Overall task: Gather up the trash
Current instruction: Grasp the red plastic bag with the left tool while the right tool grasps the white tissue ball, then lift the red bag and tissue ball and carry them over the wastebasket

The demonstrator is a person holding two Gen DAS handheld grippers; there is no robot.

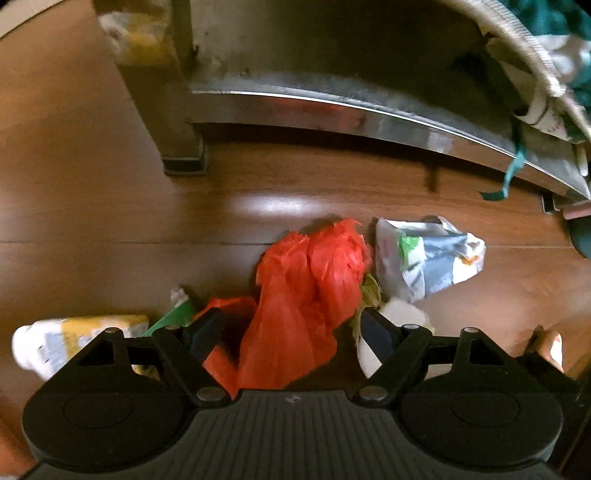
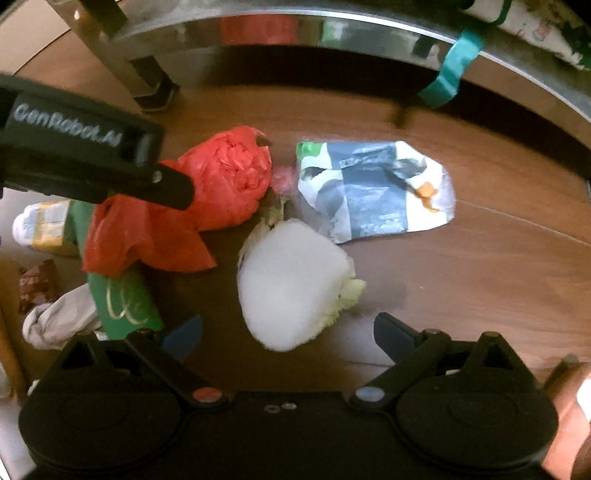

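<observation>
The red plastic bag lies crumpled on the wood floor at lower centre of the left wrist view, between the wide-spread fingers of the left gripper, which grips nothing. To its right sits a crumpled printed wrapper. In the right wrist view the right gripper stands wide open over a white cabbage chunk (pale leaves at its edge), not pressing it. A green carton lies at lower left, a metal frame across the top.
</observation>
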